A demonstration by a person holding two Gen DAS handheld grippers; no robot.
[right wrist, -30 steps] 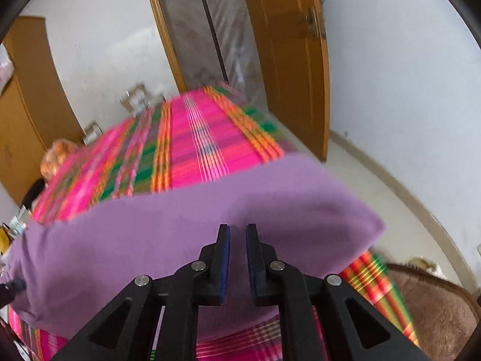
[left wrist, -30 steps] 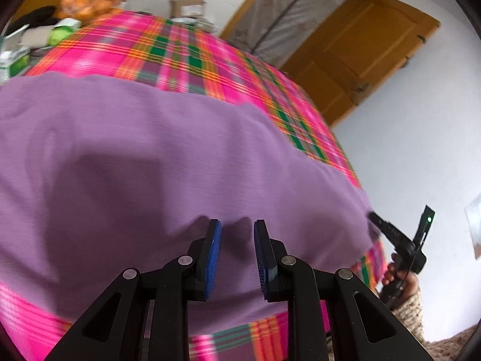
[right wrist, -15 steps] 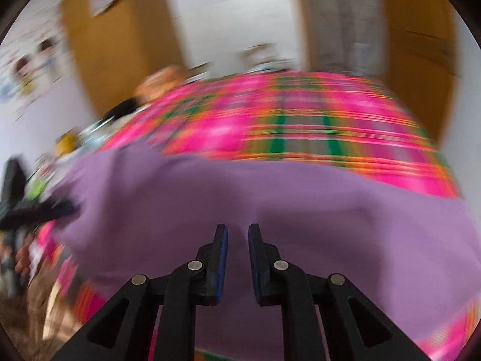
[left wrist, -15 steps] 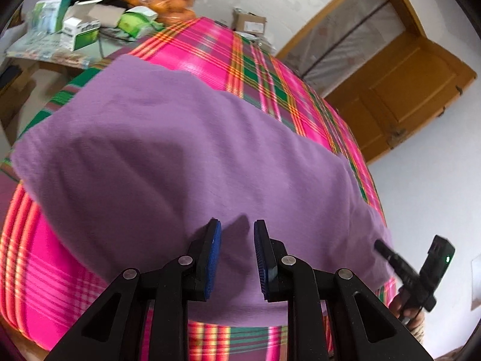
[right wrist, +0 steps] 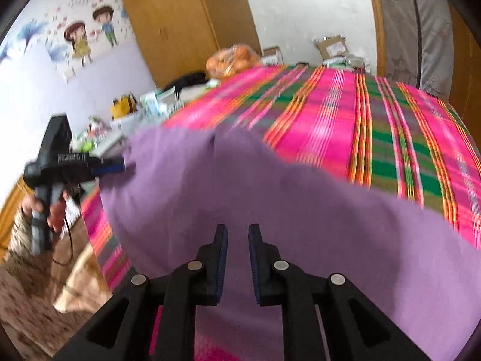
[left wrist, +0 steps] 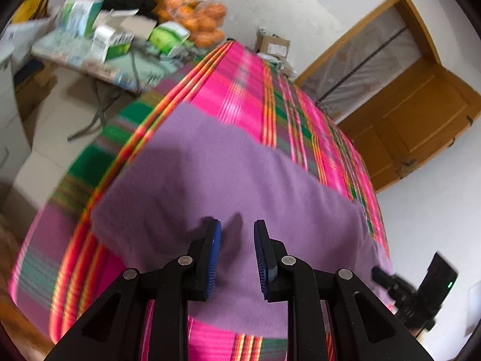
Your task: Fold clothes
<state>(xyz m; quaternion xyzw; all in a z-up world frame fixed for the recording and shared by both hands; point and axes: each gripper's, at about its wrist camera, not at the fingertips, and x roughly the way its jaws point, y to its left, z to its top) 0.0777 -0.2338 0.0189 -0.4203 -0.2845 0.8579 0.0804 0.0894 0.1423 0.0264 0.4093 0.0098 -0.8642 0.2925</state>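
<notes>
The purple garment [left wrist: 228, 186] is lying spread on the plaid bedcover [left wrist: 240, 84], near its front edge. The left gripper [left wrist: 237, 252] and right gripper [right wrist: 237, 255] are hovering above it with narrow gaps, holding nothing. I judge each fold needs matched corners and level, even lifting.

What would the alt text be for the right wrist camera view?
The right gripper, its jaws slightly apart, points at a purple garment on a pink and green plaid cloth. At left, the left gripper meets the garment's corner.
</notes>
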